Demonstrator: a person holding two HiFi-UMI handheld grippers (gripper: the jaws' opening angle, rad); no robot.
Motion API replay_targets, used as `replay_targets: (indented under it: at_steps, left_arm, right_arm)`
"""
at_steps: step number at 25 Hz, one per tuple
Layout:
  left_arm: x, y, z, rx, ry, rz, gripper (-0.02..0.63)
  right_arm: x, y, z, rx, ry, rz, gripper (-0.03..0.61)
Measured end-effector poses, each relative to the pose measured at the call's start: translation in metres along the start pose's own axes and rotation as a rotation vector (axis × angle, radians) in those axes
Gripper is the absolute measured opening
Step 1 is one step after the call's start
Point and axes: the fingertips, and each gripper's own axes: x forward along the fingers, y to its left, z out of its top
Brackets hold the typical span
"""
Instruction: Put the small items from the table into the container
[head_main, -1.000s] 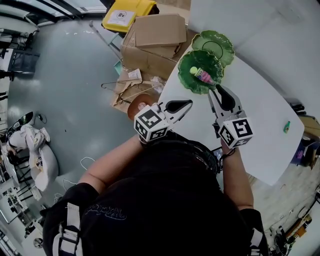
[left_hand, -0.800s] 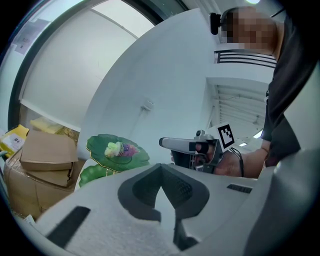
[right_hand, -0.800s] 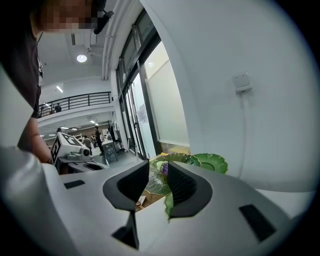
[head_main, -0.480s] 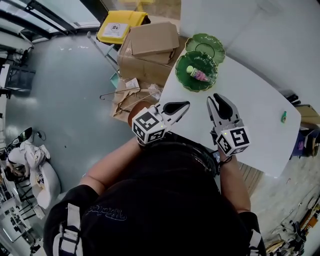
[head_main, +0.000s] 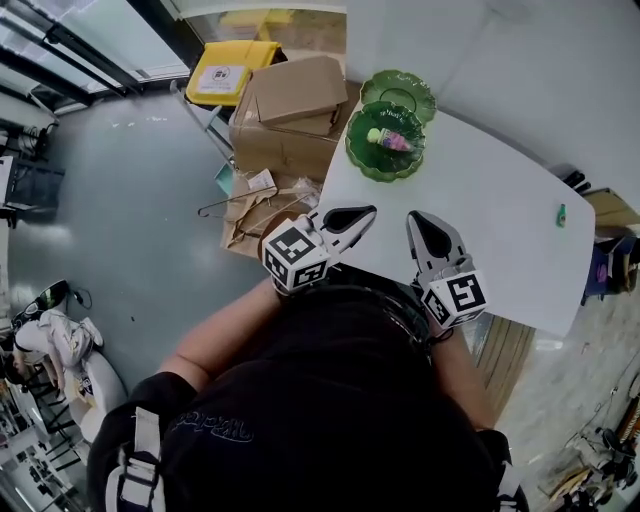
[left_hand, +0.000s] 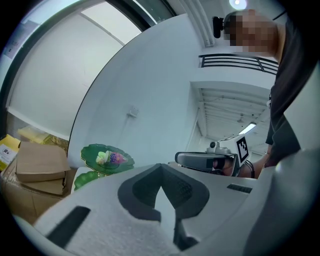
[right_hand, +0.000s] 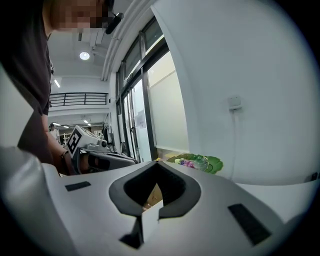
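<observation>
Two green leaf-shaped dishes stand at the far left corner of the white table (head_main: 500, 220). The nearer dish (head_main: 385, 142) (left_hand: 107, 160) (right_hand: 200, 163) holds a pink and green wrapped item (head_main: 390, 139) (left_hand: 111, 157). The farther dish (head_main: 398, 92) looks empty. A small green item (head_main: 561, 214) lies alone near the table's right edge. My left gripper (head_main: 368, 211) (left_hand: 160, 166) is shut and empty over the near table edge. Beside it, my right gripper (head_main: 414, 217) (right_hand: 157, 163) is closing, its tips meeting with nothing between them. Both hang well short of the dishes.
Cardboard boxes (head_main: 290, 105) and a yellow box (head_main: 228, 72) sit on the floor left of the table. Wire hangers (head_main: 235, 205) and paper lie below them. A plank (head_main: 505, 350) shows under the table's near right corner.
Both grippers have drawn back from the dishes toward the near table edge. The right gripper's jaws, open before, have come together. The left gripper stays shut.
</observation>
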Motion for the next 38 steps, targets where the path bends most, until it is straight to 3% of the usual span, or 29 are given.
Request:
replay_targets:
  at_steps: [9,13,20,28,38]
  left_arm:
    - [0.006,-0.005,-0.003,-0.003,0.000,-0.032,0.005]
    - [0.007,-0.007,-0.002,0.059,0.017,-0.016,0.005]
    - [0.010,-0.012,0.010,0.027,-0.021,-0.073,0.005]
    - [0.061,-0.042,-0.003,0.009,0.012,-0.223,0.005]
    - [0.162,-0.170,-0.022,0.077,0.101,-0.487,0.005]
  right_arm:
    - [-0.009,0.001,-0.002,0.013,-0.003,-0.030,0.015]
    - [-0.011,-0.002,0.000,0.023,-0.005,-0.036,0.017]
    - [-0.025,-0.019,0.002,0.041,0.010,-0.097,0.017]
    - [-0.090,-0.064,-0.019,0.110,0.032,-0.259,0.017]
    - [-0.253,-0.125,-0.035,0.163,-0.048,-0.502,0.017]
